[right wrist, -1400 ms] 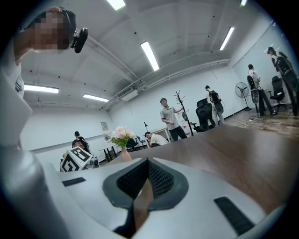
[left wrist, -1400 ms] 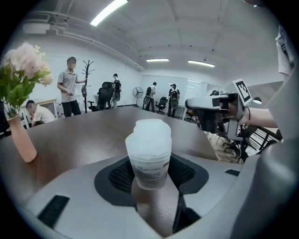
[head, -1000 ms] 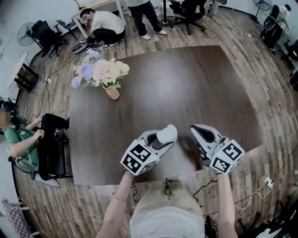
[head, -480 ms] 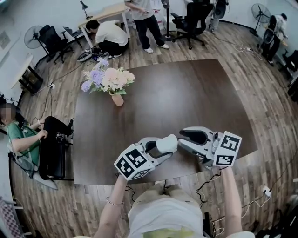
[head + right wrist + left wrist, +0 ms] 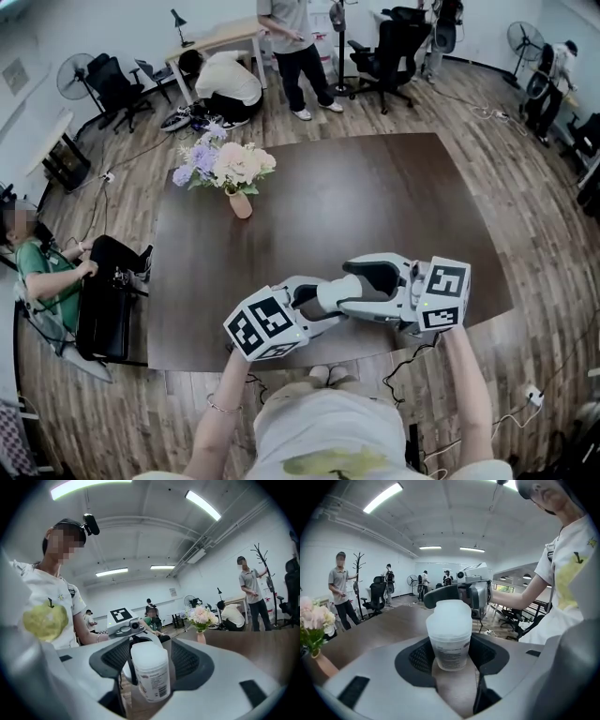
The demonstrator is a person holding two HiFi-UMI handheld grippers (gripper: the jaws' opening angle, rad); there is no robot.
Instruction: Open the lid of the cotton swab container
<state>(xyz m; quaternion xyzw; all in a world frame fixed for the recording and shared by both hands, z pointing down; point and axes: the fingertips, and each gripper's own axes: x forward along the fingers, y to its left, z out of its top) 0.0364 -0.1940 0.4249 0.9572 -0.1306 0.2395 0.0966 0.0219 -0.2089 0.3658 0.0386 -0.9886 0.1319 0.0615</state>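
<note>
Left gripper (image 5: 319, 302): jaws clamped on the lower, labelled body of the small translucent white plastic cotton swab container (image 5: 449, 641). Pads press on both sides of it. Container sits upright in the grip.

Container is off the desk, held in the air over the near edge of the dark brown wooden desk (image 5: 375, 197), just in front of the person.

Domed translucent lid (image 5: 448, 615) is on the container, not lifted.

Right gripper (image 5: 354, 285): comes in from the person's right and points at the left gripper, nearly head-on. Its jaws are opening and stand wide apart. The upper part of the container is between them. In the right gripper view the pads flank it on both sides without squeezing it; I can't tell whether one pad brushes it. The container leans slightly in that view.

In the head view the two grippers meet at the container, marker cubes outward, and the left one sits slightly nearer the person.

Elsewhere on the desk: a pinkish vase of pink and purple flowers (image 5: 228, 171) at the far left corner, well apart from the grippers.

Off the desk: several people and black office chairs on the wooden floor (image 5: 525, 225), far side and left.
</note>
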